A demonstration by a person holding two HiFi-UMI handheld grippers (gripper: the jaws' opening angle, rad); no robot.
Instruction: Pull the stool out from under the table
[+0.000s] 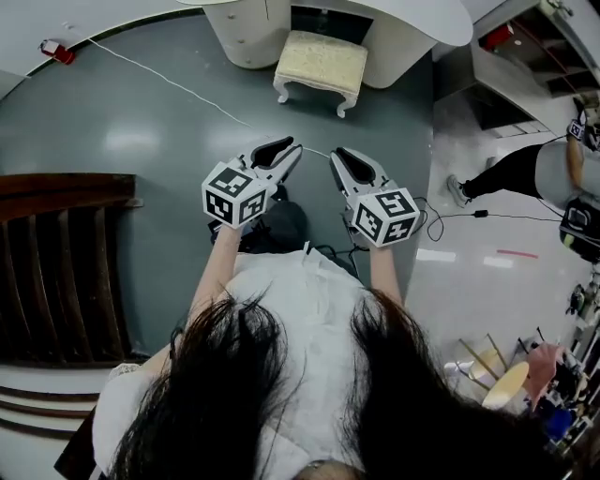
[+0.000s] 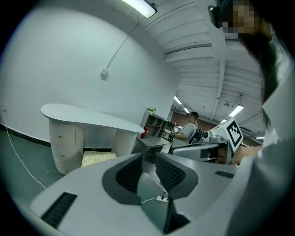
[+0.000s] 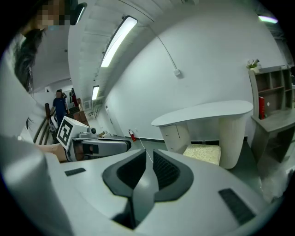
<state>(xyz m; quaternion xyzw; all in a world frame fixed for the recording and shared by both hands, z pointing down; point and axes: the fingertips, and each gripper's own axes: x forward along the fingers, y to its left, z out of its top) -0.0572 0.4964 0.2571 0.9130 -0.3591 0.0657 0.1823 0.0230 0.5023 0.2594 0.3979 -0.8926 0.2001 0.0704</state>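
The stool (image 1: 321,64) has a cream cushion and white legs; it stands on the grey floor, its back part under the white curved table (image 1: 412,19). Both grippers are held up near the person's chest, well short of the stool. My left gripper (image 1: 287,148) is shut with nothing in it, and my right gripper (image 1: 341,156) is shut and empty too. In the left gripper view the stool (image 2: 97,157) shows under the table (image 2: 92,118) beyond my left gripper (image 2: 148,162). The right gripper view has the stool (image 3: 203,153) beneath the table (image 3: 207,113), past my right gripper (image 3: 148,160).
A dark wooden stair rail (image 1: 56,272) runs along the left. A white cable (image 1: 169,80) crosses the floor towards a red object (image 1: 56,51). Another person (image 1: 525,169) stands at the right by a grey desk (image 1: 525,80); a black cable (image 1: 478,214) lies there.
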